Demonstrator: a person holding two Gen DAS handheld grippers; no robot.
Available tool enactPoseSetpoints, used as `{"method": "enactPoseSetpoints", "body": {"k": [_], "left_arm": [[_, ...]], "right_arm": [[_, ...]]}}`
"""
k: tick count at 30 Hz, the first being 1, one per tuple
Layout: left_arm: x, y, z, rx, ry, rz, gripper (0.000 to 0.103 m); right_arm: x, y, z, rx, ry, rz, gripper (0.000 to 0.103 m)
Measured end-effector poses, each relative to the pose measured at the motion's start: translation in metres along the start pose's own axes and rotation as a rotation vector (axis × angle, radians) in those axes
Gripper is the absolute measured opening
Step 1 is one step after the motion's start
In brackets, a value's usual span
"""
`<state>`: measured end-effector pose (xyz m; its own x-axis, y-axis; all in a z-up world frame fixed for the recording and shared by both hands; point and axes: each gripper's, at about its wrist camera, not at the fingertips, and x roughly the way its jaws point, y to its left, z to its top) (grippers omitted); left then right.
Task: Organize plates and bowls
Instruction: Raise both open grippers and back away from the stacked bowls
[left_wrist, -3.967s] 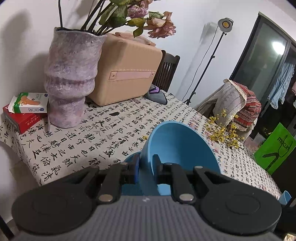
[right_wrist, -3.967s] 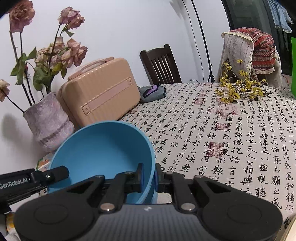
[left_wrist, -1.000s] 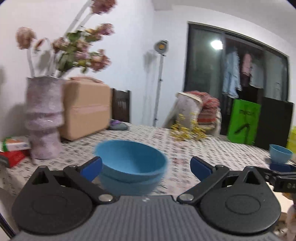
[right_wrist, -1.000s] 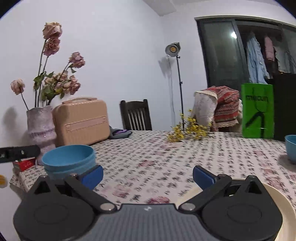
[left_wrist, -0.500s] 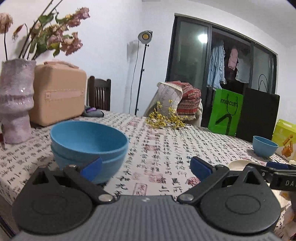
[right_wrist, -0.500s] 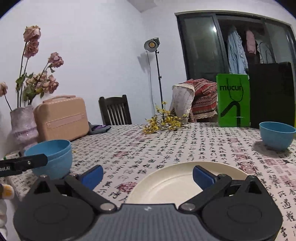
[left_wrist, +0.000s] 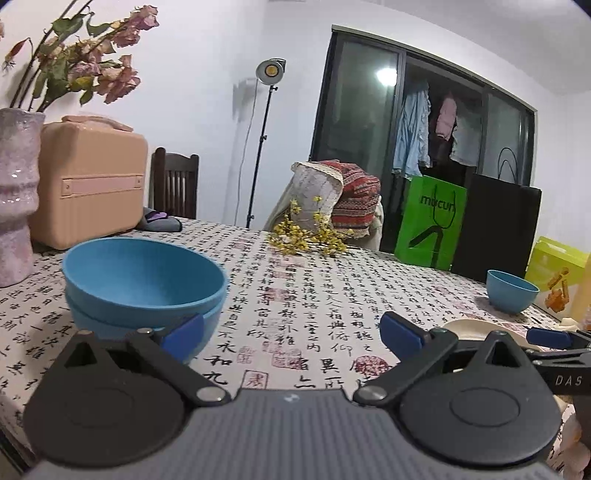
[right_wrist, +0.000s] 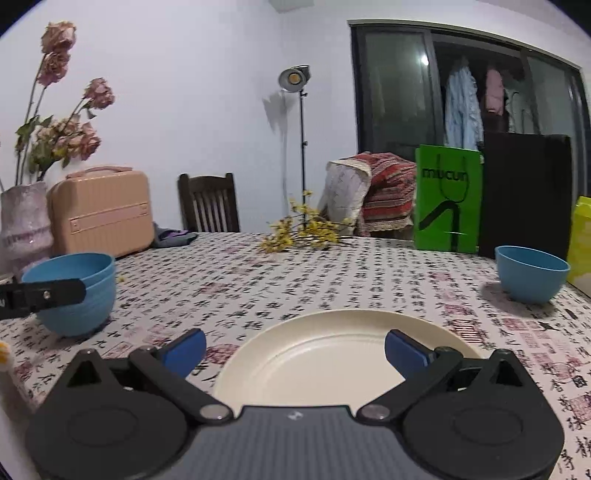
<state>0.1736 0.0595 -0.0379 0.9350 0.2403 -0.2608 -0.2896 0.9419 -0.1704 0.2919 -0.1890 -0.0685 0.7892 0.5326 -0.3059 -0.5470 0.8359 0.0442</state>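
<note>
Left wrist view: the left hand-held gripper (left_wrist: 291, 330) stands wide open and empty above the counter (left_wrist: 295, 295), which is covered in a cloth printed with black characters and red seals. Just beyond its left blue fingertip (left_wrist: 183, 332) sit two stacked blue bowls (left_wrist: 144, 286), one nested in the other, upright on the counter and not gripped. At the right edge, part of the right hand-held gripper (left_wrist: 546, 338) shows over a cream plate (left_wrist: 465, 328). Farther right stands a single blue bowl (left_wrist: 511, 290), well apart from the stack. At the far left stand a mottled vase (left_wrist: 16, 199) with dried flowers and, beside it, a tan case (left_wrist: 88, 184). A sprig of yellow flowers (left_wrist: 306, 238) lies at the far side of the counter.

Right wrist view: the right hand-held gripper (right_wrist: 293, 349) is likewise spread wide and grips nothing; the cream plate (right_wrist: 314, 356) lies flat on the counter between and just beyond its blue fingertips (right_wrist: 404, 350), apparently without contact. To the left, the stacked blue bowls (right_wrist: 74, 291) sit behind a black part of the left hand-held gripper (right_wrist: 44, 295). To the right, the single blue bowl (right_wrist: 530, 271) stands upright. Beyond the counter are a dark wooden chair (right_wrist: 208, 201), a floor lamp (right_wrist: 293, 79) and a green bag (right_wrist: 447, 197).
</note>
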Motion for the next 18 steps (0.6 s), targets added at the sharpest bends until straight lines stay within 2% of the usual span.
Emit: {"method": "enactPoseSetpoints", "body": {"k": [6,18], "left_arm": [[0.01,-0.002,0.001,-0.031,0.012,-0.044,0.103],[0.03,-0.031,0.005,-0.002,0.015,-0.15,0.103]], "right_arm": [[-0.005,-0.013,0.002,0.014,-0.014,-0.056,0.103],[-0.022,-0.042,0.002,0.042,-0.04,-0.166,0.103]]}}
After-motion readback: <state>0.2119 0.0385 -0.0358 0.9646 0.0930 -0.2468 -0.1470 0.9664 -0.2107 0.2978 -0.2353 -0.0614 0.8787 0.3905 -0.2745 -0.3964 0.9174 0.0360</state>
